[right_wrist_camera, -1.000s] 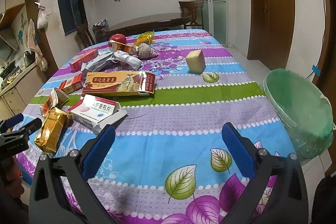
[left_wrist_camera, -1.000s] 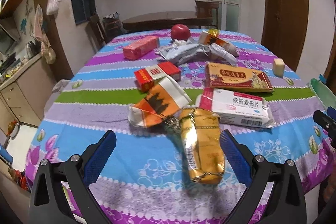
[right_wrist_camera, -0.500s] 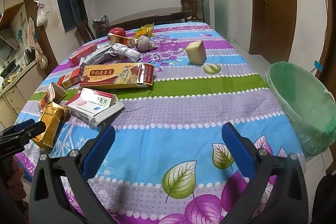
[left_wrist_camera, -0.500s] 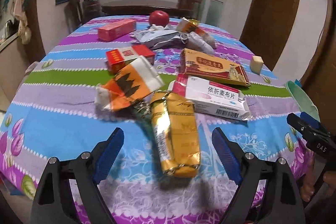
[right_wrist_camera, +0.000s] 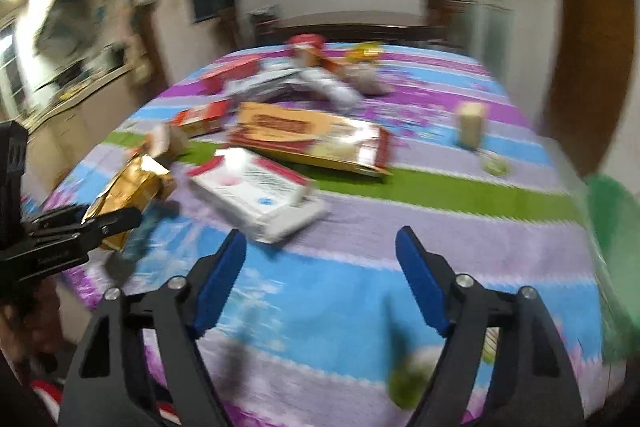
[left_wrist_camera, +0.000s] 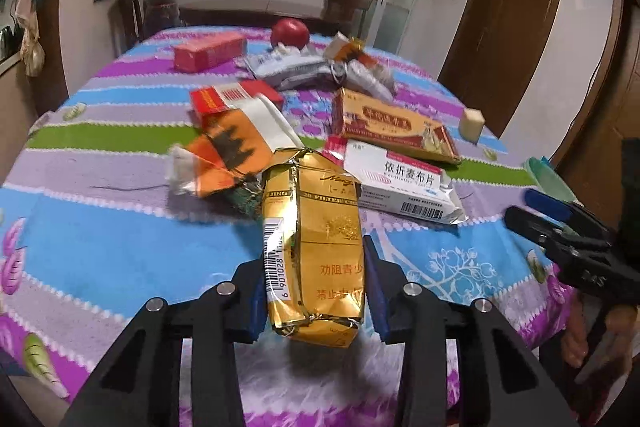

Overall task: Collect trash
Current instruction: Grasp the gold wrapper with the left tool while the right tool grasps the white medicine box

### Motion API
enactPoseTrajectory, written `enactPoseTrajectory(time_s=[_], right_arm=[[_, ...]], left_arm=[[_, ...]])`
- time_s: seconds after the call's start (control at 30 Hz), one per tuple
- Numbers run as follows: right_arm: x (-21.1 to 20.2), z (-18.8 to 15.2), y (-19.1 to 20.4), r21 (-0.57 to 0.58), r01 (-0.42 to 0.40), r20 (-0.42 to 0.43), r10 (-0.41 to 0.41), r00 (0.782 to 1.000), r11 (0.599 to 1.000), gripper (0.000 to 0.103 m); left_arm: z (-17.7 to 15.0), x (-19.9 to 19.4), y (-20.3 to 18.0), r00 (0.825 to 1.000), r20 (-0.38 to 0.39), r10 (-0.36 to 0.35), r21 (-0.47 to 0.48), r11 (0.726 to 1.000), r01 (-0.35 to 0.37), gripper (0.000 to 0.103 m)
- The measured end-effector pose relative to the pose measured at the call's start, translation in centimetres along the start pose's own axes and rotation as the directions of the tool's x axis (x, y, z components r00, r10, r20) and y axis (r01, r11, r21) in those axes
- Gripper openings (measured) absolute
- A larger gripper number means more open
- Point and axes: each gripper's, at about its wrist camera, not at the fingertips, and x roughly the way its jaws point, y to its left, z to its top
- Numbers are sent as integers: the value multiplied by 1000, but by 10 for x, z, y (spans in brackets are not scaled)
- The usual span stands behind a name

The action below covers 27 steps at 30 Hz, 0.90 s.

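Note:
My left gripper (left_wrist_camera: pixel 314 291) is shut on a gold cigarette pack (left_wrist_camera: pixel 312 239), its blue pads pressing both sides near the pack's near end. The pack also shows in the right wrist view (right_wrist_camera: pixel 128 195), held by the left gripper (right_wrist_camera: pixel 100 223) at the table's left edge. My right gripper (right_wrist_camera: pixel 320 279) is open and empty above the tablecloth, and it shows at the right in the left wrist view (left_wrist_camera: pixel 560 223). A white medicine box (left_wrist_camera: pixel 396 187) and an orange wrapper (left_wrist_camera: pixel 228 155) lie just beyond the pack. The right wrist view is blurred.
Further back lie a long tan box (left_wrist_camera: pixel 392 131), red boxes (left_wrist_camera: pixel 208 55), grey wrappers (left_wrist_camera: pixel 304 71), a red apple (left_wrist_camera: pixel 290 33) and a cream block (left_wrist_camera: pixel 472 123). A green-lined trash bin (right_wrist_camera: pixel 612 227) stands off the table's right edge.
My left gripper moved forward and closed on the gold pack. My right gripper swung left toward the white box, blurring its view.

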Motion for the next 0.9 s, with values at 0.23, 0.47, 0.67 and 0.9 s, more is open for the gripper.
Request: enactPoseTrajectory(time_s=[0.23, 0.47, 0.67, 0.9], right_arm=[[44, 51, 32, -341, -247, -180, 195, 964, 907, 72], [95, 66, 43, -456, -358, -395, 176, 902, 815, 72], [117, 61, 53, -511, -381, -441, 145, 886, 771, 68], [104, 53, 64, -484, -334, -385, 146, 911, 809, 53]], left_arm=[[0, -38, 25, 998, 59, 10, -16, 1000, -10, 41], [-4, -47, 39, 997, 76, 23, -29, 999, -21, 41], [-6, -45, 36, 997, 75, 4, 1, 1000, -4, 41], [-11, -44, 30, 998, 63, -28, 41, 999, 25, 41]])
